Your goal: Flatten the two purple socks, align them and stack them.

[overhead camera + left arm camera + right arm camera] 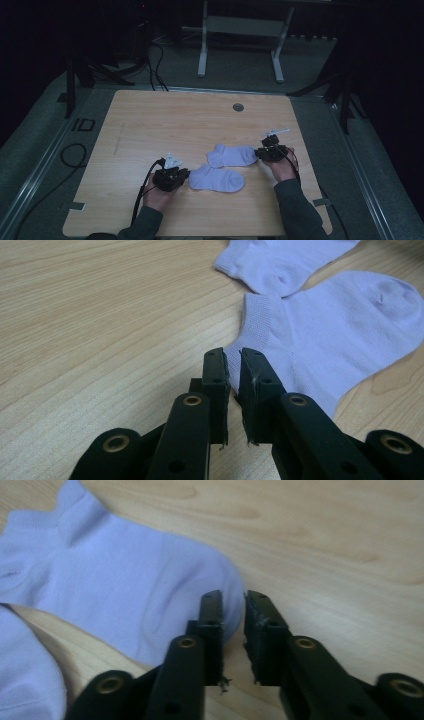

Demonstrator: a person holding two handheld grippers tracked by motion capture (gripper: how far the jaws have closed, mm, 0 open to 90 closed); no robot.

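Note:
Two pale lilac socks lie flat on the wooden table. The near sock has its cuff end at the tips of my left gripper. That gripper's jaws stand shut to a thin slit, with nothing held between them. The far sock lies a little beyond, and its cuff also shows in the left gripper view. My right gripper rests at its rounded toe, jaws also shut to a narrow slit, and the toe edge passes behind one jaw.
A round grey cable port sits near the table's far edge. A cable trails from my left gripper toward the front edge. Bare wood spreads to the left and far side. Desk legs and cables stand on the floor beyond.

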